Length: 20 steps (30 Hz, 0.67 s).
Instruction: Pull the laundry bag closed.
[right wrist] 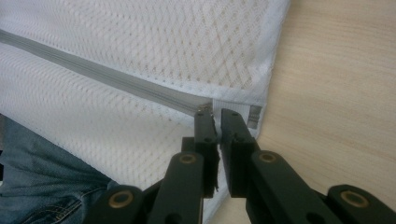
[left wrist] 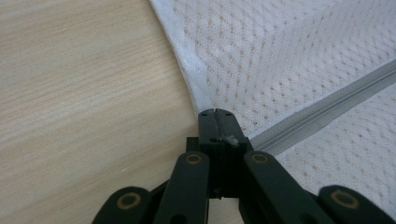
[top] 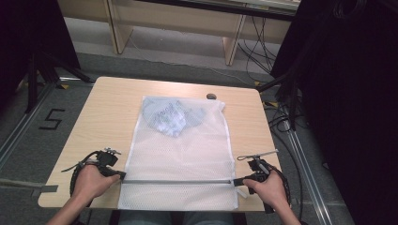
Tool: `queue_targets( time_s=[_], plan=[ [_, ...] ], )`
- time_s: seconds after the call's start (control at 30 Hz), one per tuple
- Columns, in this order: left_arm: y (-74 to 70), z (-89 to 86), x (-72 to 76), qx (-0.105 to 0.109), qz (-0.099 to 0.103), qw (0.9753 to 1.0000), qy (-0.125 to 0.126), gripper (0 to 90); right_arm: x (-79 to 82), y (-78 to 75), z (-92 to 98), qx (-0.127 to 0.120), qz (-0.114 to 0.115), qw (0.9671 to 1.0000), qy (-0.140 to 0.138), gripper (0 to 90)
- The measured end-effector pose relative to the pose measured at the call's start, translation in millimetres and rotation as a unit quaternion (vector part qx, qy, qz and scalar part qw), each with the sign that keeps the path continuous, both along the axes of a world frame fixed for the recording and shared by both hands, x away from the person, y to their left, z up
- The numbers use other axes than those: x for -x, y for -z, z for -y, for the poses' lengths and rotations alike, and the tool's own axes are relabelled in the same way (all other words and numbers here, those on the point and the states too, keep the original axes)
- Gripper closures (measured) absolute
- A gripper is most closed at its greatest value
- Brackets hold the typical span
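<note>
A mesh bag (top: 180, 154) is held at both ends of its zipper (top: 178, 181) on the table (top: 108, 112).

The bag is laid flat in the middle of the table, with its near edge hanging over the front. The left gripper (left wrist: 215, 114) is closed on the left end of the zipper. The right gripper (right wrist: 217, 116) is clamped on the zipper's right end, where a thin gap is seen between the jaws. Blue clothes (top: 171, 117) are seen inside the bag's far part.
</note>
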<state>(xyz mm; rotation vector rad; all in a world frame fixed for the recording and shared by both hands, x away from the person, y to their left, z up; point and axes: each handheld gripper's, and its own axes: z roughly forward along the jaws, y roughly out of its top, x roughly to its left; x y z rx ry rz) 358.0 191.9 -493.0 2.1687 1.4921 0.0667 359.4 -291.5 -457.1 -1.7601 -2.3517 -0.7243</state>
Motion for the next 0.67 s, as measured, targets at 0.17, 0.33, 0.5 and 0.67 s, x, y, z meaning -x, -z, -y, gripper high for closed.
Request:
queue_targets(
  time_s=[0.17,0.33,0.5,0.67],
  plan=[
    [-0.2,0.8,0.3,-0.003,0.000,1.0000,-0.001,89.9,-0.2,3.5,-1.1,-0.003,-0.001,1.0000,0.000,85.6],
    [-0.2,0.7,0.8,-0.003,0.001,1.0000,-0.001,89.8,-0.2,3.6,1.7,-0.006,0.012,0.9998,0.014,84.3],
    [0.2,-0.9,0.2,-0.003,0.009,0.9999,0.006,89.2,-0.4,-3.1,16.4,-0.018,0.049,0.9970,0.058,81.0],
    [-5.1,-2.2,1.7,-0.001,0.028,0.9996,-0.001,82.0,-0.1,-1.3,21.1,-0.014,0.045,0.9966,0.068,78.4]
  ],
)
